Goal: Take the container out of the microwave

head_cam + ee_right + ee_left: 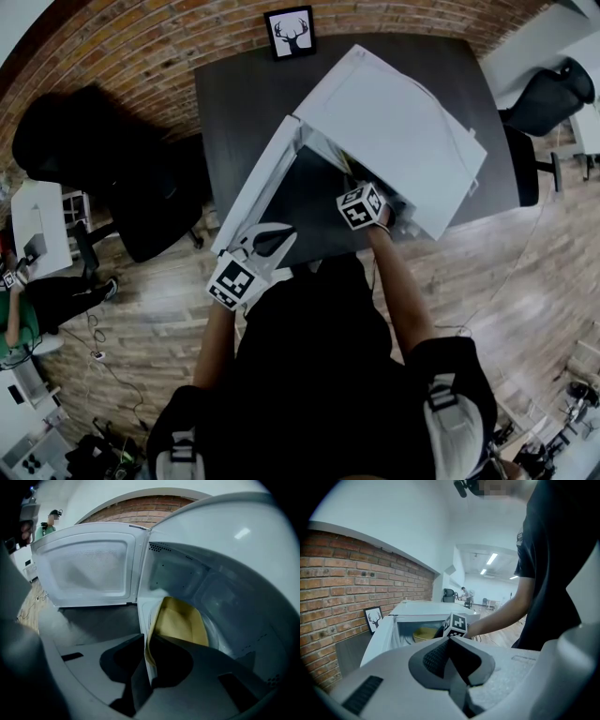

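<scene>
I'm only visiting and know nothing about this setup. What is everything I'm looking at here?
microwave: one, white, on the table, its door swung open
container: one, yellow, inside the microwave
table: one, dark, against the brick wall
framed deer picture: one, black and white, at the table's back edge
brick wall: one, red-brown, behind the table
office chairs: two, black, one on each side of the table
floor: one, brown wood, around the table
other person: one, green top, far off past the open door
left gripper: one, white, outside by the door, jaws together on nothing
right gripper: one, white, reaching into the microwave, jaws shut on the container's rim
</scene>
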### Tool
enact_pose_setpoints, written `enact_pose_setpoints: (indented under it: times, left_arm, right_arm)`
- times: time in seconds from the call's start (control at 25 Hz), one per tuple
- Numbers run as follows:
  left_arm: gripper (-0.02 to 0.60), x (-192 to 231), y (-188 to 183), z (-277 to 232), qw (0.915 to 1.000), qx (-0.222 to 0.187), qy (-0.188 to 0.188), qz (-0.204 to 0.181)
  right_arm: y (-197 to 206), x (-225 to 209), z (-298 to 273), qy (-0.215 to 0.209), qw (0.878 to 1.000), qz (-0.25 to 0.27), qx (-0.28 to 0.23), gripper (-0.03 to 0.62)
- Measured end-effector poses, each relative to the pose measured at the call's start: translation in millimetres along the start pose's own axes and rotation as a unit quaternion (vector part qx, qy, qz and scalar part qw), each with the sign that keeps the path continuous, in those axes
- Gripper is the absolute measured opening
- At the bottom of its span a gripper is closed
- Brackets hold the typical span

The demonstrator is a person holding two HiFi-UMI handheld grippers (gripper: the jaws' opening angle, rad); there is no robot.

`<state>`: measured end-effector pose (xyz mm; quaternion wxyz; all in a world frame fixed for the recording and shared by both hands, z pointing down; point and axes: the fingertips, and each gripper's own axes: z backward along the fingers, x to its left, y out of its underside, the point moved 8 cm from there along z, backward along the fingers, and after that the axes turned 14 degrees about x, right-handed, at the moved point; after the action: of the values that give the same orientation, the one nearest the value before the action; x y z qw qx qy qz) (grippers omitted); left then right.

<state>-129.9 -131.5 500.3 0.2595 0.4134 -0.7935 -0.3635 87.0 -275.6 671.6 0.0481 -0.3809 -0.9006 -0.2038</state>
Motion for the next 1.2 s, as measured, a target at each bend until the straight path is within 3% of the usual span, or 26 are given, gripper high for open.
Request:
enact_pose_setpoints:
  times: [1.2]
  left_arm:
    - [0.002,-6,8,14,0.9998,-0.015,-0.006,-0.009]
  right_arm:
    - [3,15,9,-0.002,1.000,0.017,-0.015,0.028]
